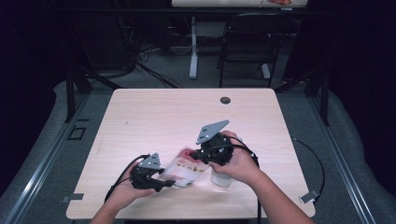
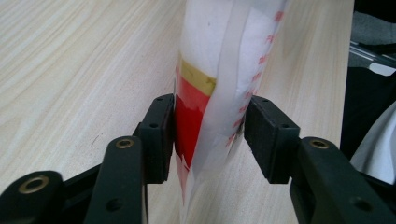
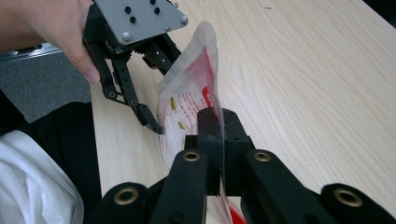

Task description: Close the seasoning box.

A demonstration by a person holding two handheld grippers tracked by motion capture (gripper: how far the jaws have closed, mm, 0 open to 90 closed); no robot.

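A translucent white pouch with red print hangs between my two grippers over the table's front edge. My left gripper holds its near end. In the left gripper view the pouch stands upright between the jaws, and the left gripper has both pads pressed against its puffed sides. My right gripper grips the far end. Its jaws are clamped tight on the pouch's thin seam. The right gripper view also shows the pouch and the left gripper around its other edge.
The light wooden table has a cable hole at the back centre. Under the right hand sits a pale translucent object; I cannot tell what it is. A dark chair stands beyond the table.
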